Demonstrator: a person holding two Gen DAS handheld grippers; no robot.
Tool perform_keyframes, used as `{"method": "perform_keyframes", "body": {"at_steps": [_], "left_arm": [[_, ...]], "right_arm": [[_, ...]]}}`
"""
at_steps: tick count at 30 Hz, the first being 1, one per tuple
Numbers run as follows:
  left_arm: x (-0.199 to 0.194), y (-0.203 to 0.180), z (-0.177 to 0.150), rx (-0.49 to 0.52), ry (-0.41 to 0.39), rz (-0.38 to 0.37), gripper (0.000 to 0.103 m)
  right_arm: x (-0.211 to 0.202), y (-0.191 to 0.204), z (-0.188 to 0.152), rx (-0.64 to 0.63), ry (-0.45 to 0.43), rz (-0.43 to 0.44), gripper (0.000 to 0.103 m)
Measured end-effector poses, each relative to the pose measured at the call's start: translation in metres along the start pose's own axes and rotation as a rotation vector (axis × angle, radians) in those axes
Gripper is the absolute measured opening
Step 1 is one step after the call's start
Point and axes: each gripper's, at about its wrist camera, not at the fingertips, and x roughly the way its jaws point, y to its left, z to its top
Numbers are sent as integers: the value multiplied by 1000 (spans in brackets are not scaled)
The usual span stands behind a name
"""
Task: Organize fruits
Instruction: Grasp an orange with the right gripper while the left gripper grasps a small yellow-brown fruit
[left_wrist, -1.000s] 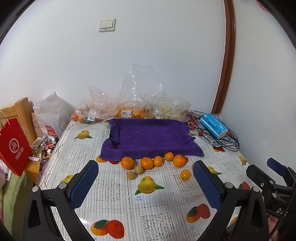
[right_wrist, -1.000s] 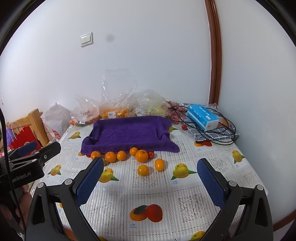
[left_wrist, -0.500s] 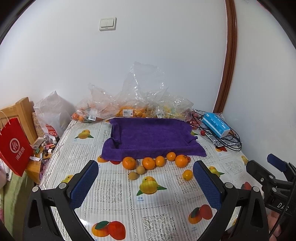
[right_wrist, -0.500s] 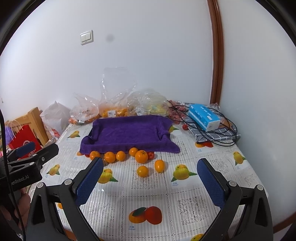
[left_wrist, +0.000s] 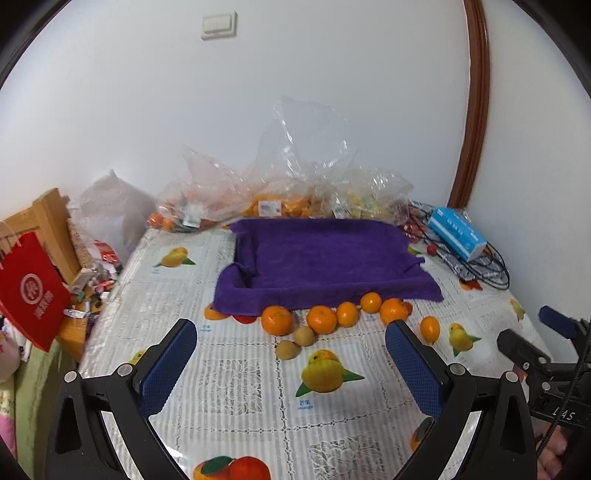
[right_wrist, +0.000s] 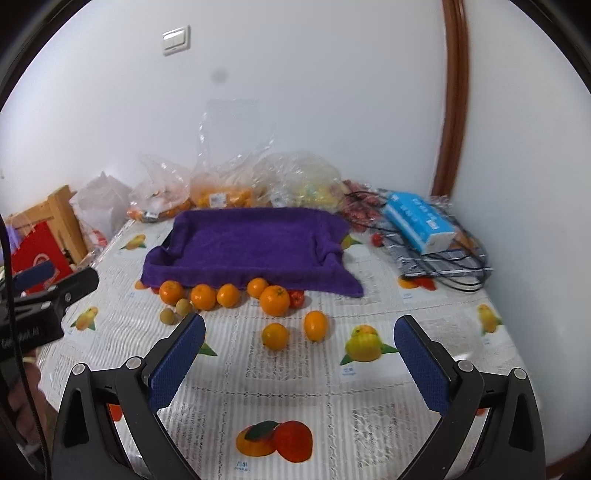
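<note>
A purple towel-lined tray (left_wrist: 325, 258) (right_wrist: 251, 247) sits mid-table. Along its front edge lies a row of several oranges (left_wrist: 277, 320) (right_wrist: 274, 301), with a small red fruit (right_wrist: 296, 298) beside them. Two brownish round fruits (left_wrist: 288, 349) (right_wrist: 167, 316) lie just in front of the row, and two smaller oranges (right_wrist: 275, 336) stand apart nearer me. My left gripper (left_wrist: 291, 350) is open and empty, hovering short of the brown fruits. My right gripper (right_wrist: 299, 349) is open and empty too, just short of the two loose oranges.
Clear bags of fruit (left_wrist: 280, 192) line the wall behind the tray. A blue tissue pack (right_wrist: 419, 221) and black cables (right_wrist: 447, 273) lie at the back right. A red paper bag (left_wrist: 31, 291) and a wooden frame stand off the table's left edge.
Both grippers have moved forward toward the fruit row, so the oranges and tray look closer. Neither gripper has closed, and no fruit has moved.
</note>
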Motion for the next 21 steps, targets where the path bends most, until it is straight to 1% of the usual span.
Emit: {"method": "perform_keyframes", "body": {"at_steps": [2,4,7,9,11,13,14,15,17,21], "left_arm": [[13,4,-4,-6,25,-9,102],[25,8,-8,-7,35,4,102],[44,15,-16,-5,54,30,102],[55,19,-20,-13,72,42,102],[69,24,-25,-27,92,46,102],[82,30,-29,-38,105,45,97],[87,33,-30,-44,112,48,97],[92,34,-31,-49,120,47,95],[102,39,-33,-59,139,32,94],[112,45,-35,-50,140,51,94]], "right_arm": [[15,-4,-9,1,23,24,101],[30,-10,-16,11,36,29,101],[56,-20,-27,47,72,-1,100],[70,-26,-31,62,106,-12,91],[84,-33,-34,83,130,-4,87],[98,-41,-36,126,152,14,79],[105,-43,-37,142,163,21,70],[112,-45,-38,158,178,27,66],[125,-48,-38,175,202,41,61],[145,-44,-36,172,205,77,60]]}}
